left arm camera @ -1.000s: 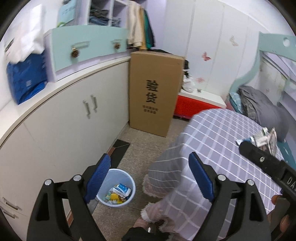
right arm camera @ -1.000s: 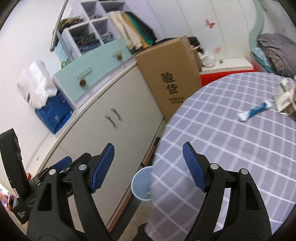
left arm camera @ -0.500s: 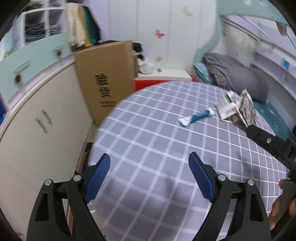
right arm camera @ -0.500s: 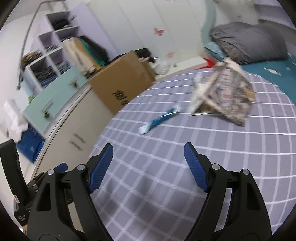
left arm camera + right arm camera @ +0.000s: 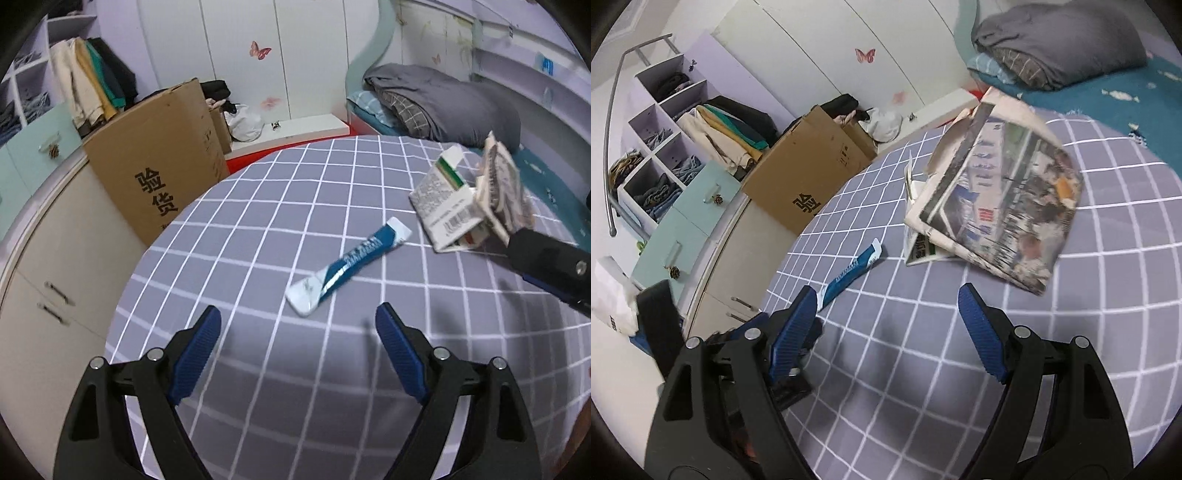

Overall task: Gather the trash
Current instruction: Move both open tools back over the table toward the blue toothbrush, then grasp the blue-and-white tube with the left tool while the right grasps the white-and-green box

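Note:
On the round table's grey checked cloth lies a blue and white sachet, flat and slanted. My left gripper hovers just short of its near end; the jaws stand wide and are closing a little, nothing between them. Right of the sachet sit a torn white carton and a crumpled newspaper leaning on it. The right wrist view has the newspaper ahead of my open right gripper, the carton under it, and the sachet beside the left finger.
A tall cardboard box stands on the floor beyond the table's left edge, against white cabinets. A bed with a grey blanket lies behind the table. Shelves with clothes fill the left wall.
Both views swung from the cabinets and the floor bin to the table top. Both grippers came in over the cloth, and the sachet, carton and newspaper now sit close ahead.

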Available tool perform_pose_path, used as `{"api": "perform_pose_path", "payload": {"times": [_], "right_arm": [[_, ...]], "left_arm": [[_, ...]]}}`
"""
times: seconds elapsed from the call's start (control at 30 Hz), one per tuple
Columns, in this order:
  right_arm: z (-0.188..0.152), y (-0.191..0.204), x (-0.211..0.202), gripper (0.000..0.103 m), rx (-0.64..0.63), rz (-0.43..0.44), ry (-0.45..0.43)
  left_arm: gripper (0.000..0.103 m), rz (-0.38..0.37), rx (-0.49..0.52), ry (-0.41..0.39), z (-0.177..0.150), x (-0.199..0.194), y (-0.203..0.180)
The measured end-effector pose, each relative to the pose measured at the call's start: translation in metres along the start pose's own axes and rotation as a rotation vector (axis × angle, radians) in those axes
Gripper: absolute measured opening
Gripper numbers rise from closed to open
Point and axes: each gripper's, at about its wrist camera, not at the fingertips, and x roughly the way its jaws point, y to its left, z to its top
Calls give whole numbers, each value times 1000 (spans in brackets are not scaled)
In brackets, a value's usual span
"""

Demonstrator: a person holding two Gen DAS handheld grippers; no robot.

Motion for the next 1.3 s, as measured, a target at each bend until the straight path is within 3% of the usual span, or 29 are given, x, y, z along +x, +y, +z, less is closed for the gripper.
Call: {"api": "perform_pose_path", "payload": {"times": [0.23, 0.4, 0.53, 0.6, 0.67, 0.73, 0.83, 0.87, 1.03, 1.1, 1.13, 1.17, 1.3], "right_arm": [[17, 6, 35, 78, 8, -55, 32], [20, 16, 48, 78, 7, -71, -1], [28, 15, 56, 77, -1, -123, -21], [31, 12, 64, 61, -2, -131, -13], [33, 13, 71, 51, -20, -150, -2], [34, 18, 77, 45, -55, -169, -12], [33, 26, 83, 17, -101, -174, -8], [32, 32, 82, 9, -132, -171, -12], [21, 63, 71, 6, -285, -158, -56], [18, 70, 70, 6, -317, -143, -59], [17, 71, 68, 6, -325, -139, -63], [18, 71, 66, 6, -328, -131, -66], [27, 59, 55, 6, -294, -113, -91]], "left_arm": [[60, -27, 2, 15, 16, 29, 3], [49, -89, -41, 13, 22, 36, 13], [34, -120, -62, 13, 24, 39, 15], [28, -127, -70, 11, 24, 39, 16], [19, -133, -77, 10, 25, 41, 18], [18, -142, -85, 10, 26, 41, 20], [12, -149, -101, 9, 25, 41, 23], [12, -153, -107, 10, 24, 41, 25], [13, -161, -142, 7, 19, 37, 34], [24, -152, -137, -8, 18, 33, 36], [37, -148, -131, -15, 17, 32, 36], [43, -143, -125, -21, 17, 30, 35], [50, -118, -91, -39, 22, 26, 30]]}}
